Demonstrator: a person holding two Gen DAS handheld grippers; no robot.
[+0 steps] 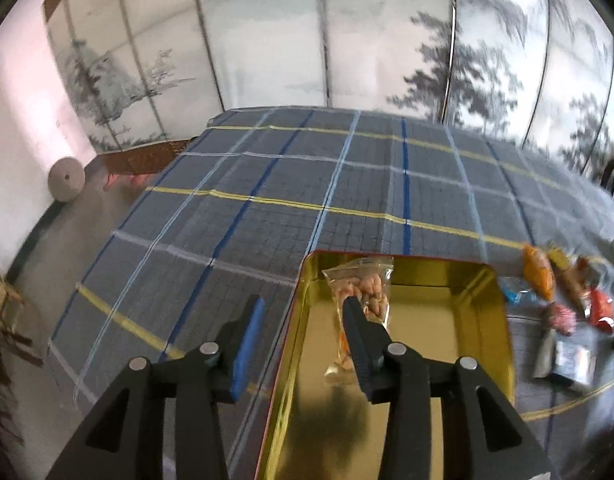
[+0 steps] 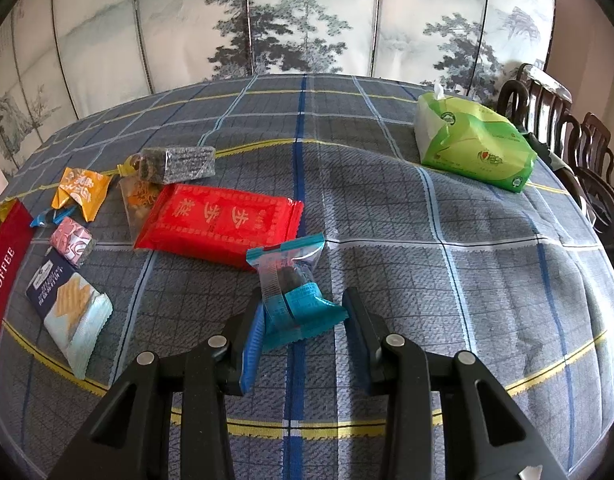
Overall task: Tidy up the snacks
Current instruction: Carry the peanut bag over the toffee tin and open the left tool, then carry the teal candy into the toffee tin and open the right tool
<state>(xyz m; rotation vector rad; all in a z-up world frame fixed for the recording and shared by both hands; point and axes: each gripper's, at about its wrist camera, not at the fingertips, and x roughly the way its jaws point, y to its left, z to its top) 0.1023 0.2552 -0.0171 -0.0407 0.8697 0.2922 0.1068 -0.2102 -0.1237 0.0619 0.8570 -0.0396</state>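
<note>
Left wrist view: tin [image 1: 503,320] at lower centre on the tablecloth [image 1: 267,208], clear snack bag [image 1: 363,292] inside its far end. Loose snacks right of the tin.

Right wrist view: wrapped snack [image 2: 291,292] low centre, flat packet [image 2: 219,220] behind-left, tissue pack [image 2: 475,144] upper right.

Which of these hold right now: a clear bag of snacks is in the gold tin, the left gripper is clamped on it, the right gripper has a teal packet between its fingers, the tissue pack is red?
1. A clear snack bag lies in the gold tin. True.
2. The left gripper is clamped on that bag. False: its jaws stand apart.
3. A teal packet sits between the right gripper fingers. True.
4. The tissue pack is red. False: it is green.
</note>
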